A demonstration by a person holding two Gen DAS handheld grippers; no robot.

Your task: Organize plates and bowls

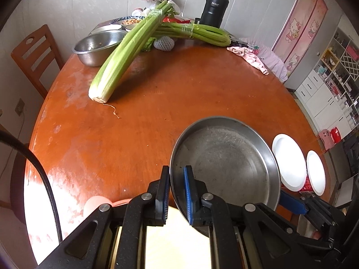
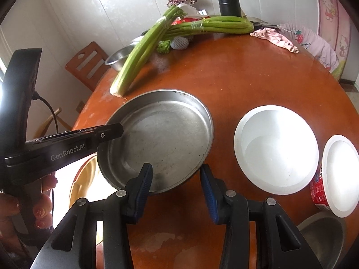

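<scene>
A round steel plate (image 1: 226,159) (image 2: 161,139) is at the near left of the round wooden table (image 1: 157,103). My left gripper (image 1: 177,192) is shut on the steel plate's near-left rim and holds it tilted; it shows from the side in the right wrist view (image 2: 114,131). My right gripper (image 2: 176,188) is open and empty, its fingers by the plate's near edge. A white plate (image 2: 276,149) (image 1: 289,161) lies to the right. A red cup with a white lid (image 2: 338,177) (image 1: 315,172) lies beyond it.
Two celery bunches (image 1: 125,53) (image 2: 211,25) lie across the far side. A steel basin (image 1: 98,44), a black flask (image 1: 214,6), a pink cloth (image 2: 276,38) and dishes are at the back. A steel bowl (image 2: 323,233) is at the near right. A wooden chair (image 1: 36,53) stands left.
</scene>
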